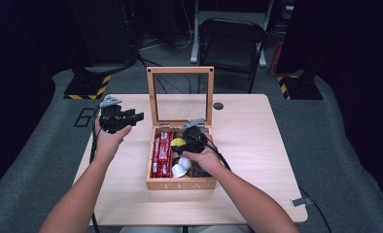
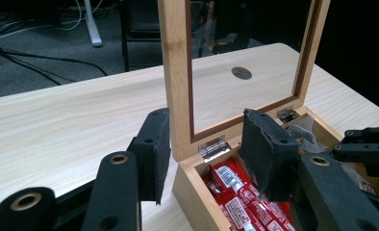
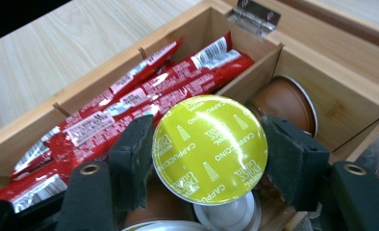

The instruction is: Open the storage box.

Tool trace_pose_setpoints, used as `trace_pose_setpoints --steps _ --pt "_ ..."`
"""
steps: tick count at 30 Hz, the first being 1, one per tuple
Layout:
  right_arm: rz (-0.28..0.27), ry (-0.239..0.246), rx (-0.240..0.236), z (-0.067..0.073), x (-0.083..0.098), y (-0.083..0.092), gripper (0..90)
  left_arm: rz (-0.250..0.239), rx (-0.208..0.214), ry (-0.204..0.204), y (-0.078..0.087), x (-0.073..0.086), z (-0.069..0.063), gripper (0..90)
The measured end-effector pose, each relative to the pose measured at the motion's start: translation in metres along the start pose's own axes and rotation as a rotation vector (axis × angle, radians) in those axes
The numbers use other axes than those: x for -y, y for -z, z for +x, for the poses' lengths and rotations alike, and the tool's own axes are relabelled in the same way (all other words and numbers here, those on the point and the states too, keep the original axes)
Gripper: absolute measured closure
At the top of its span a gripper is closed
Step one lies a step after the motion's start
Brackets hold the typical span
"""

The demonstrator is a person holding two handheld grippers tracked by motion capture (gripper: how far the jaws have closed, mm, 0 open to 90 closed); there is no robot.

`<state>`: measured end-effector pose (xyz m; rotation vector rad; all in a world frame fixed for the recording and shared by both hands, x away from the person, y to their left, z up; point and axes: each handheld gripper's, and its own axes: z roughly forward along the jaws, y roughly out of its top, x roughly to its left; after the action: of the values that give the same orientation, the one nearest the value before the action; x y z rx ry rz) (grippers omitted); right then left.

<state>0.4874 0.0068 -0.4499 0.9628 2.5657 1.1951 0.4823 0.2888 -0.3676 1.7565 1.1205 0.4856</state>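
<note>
An open wooden tea box [image 1: 180, 184] stands mid-table with its glass lid [image 1: 152, 97] upright. Red sachets [image 1: 162, 148] fill its left compartment, and white capsules [image 1: 180, 169] lie near its front. My right gripper [image 1: 187, 138] reaches down into the box. In the right gripper view, the right gripper [image 3: 209, 125] is shut on a yellow-lidded cappuccino capsule [image 3: 211, 144], with a pad on each side of its rim, above a brown capsule [image 3: 284, 101] and beside the sachets [image 3: 130, 101]. My left gripper [image 1: 136, 116] hovers left of the lid. Its jaws [image 2: 207, 130] are open with nothing between them.
The light wooden table [image 1: 257, 145] has a round cable hole [image 1: 218, 106] behind the box and a metal clip [image 1: 300, 201] at its near right corner. A folding chair [image 1: 231, 43] stands beyond the far edge.
</note>
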Motion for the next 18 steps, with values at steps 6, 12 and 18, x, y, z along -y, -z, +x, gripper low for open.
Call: trace_pose_setpoints --steps 6,12,18 --pt "-0.027 0.020 0.001 0.002 -0.007 0.010 37.4 0.001 -0.004 0.000 0.001 0.000 0.001 53.4" --pt "-0.030 0.023 0.001 0.002 -0.011 0.018 37.4 0.002 -0.004 0.000 0.001 0.000 0.001 53.5" --pt "-0.052 0.029 0.007 0.001 -0.016 0.025 37.5 0.001 -0.006 -0.001 0.001 0.000 0.001 53.4"
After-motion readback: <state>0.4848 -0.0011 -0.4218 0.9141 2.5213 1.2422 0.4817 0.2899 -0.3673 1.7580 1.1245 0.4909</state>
